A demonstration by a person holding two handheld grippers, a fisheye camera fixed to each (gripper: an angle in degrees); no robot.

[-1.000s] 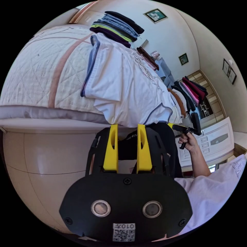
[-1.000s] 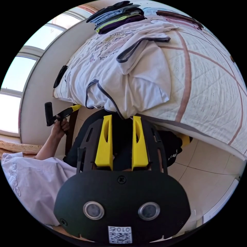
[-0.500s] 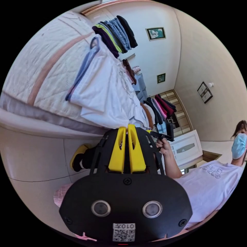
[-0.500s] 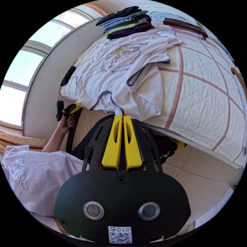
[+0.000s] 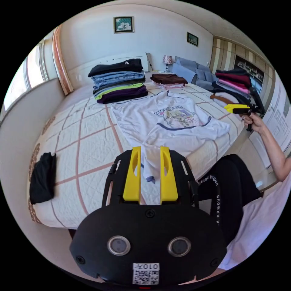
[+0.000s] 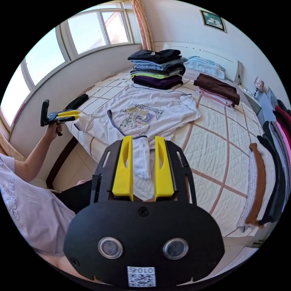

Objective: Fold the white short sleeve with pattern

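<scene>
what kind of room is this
A bedroom in a home, most likely: a wide quilted bed bears stacks of folded clothes, with framed pictures on the wall and a window beside it.

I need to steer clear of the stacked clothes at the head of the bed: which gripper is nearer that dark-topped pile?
Left, by a narrow margin. The left gripper is at the bed edge on the pile's side of the white shirt; the right gripper works the opposite shirt edge, farther across.
</scene>
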